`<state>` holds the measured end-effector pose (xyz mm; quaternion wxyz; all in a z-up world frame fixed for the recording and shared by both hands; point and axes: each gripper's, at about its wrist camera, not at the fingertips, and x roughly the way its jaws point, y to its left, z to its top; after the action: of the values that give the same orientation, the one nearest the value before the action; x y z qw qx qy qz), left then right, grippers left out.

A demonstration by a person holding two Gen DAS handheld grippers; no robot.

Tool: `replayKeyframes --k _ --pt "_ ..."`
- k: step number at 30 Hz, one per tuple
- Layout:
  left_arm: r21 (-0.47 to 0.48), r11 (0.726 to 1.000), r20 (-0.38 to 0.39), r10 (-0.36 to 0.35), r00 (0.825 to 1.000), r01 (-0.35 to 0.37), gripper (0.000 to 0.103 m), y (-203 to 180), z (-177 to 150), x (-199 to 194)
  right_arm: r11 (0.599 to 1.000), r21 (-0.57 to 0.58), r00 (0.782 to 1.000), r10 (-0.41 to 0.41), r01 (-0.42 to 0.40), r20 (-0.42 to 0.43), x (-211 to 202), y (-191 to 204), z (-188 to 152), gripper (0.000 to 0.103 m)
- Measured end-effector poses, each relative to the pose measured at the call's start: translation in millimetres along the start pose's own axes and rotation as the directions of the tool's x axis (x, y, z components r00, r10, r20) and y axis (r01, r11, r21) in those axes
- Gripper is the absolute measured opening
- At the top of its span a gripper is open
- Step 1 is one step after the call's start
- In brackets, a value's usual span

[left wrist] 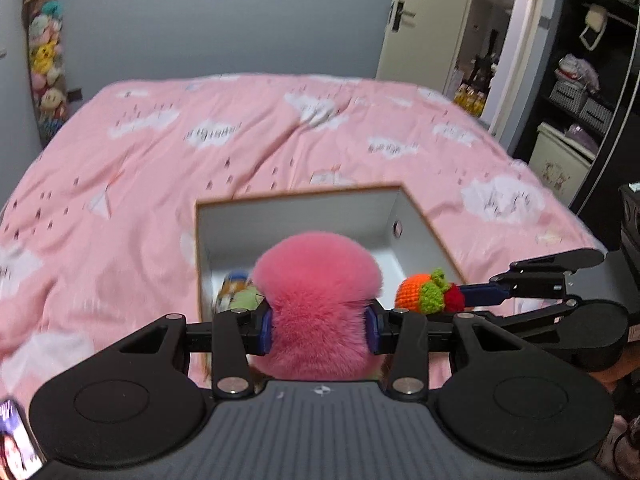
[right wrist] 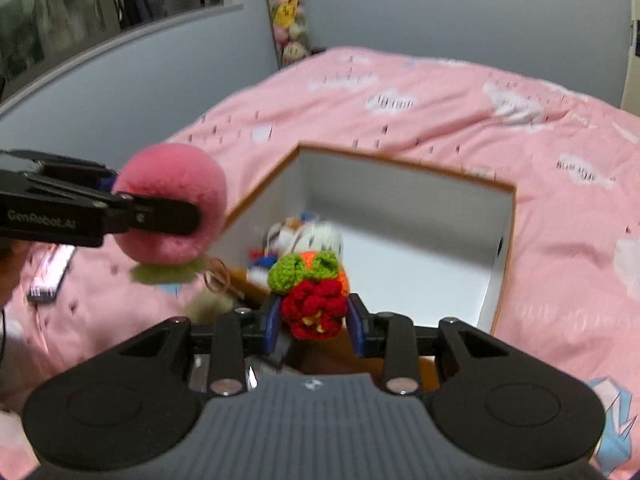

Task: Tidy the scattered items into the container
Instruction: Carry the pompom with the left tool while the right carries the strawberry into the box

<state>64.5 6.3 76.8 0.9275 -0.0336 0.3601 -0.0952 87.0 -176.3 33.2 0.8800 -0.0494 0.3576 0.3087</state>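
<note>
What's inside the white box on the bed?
The open white cardboard box holds a small heap of soft toys in one corner, over bare white floor. The held crochet toy hides part of the heap.

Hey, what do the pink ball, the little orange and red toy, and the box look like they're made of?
Pink ball: plush, looks like fluffy synthetic fur, fuzzy halo at its edge.
Orange and red toy: crocheted yarn, chunky stitches and loops visible.
Box: probably cardboard, with a thin brown cut edge and smooth matte white inside.
</note>
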Motion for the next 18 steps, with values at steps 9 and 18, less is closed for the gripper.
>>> replayKeyframes --k 9,18 --pt "-0.038 0.996 0.059 -0.083 0.995 0.085 0.048 2 44 30 0.997 0.067 0.993 -0.05 0.043 0.103 2 -24 29 0.037" --pt "-0.121 0.991 -0.107 -0.075 0.991 0.062 0.048 30 21 92 0.987 0.14 0.997 -0.075 0.076 -0.015 51 -46 12 0.037"
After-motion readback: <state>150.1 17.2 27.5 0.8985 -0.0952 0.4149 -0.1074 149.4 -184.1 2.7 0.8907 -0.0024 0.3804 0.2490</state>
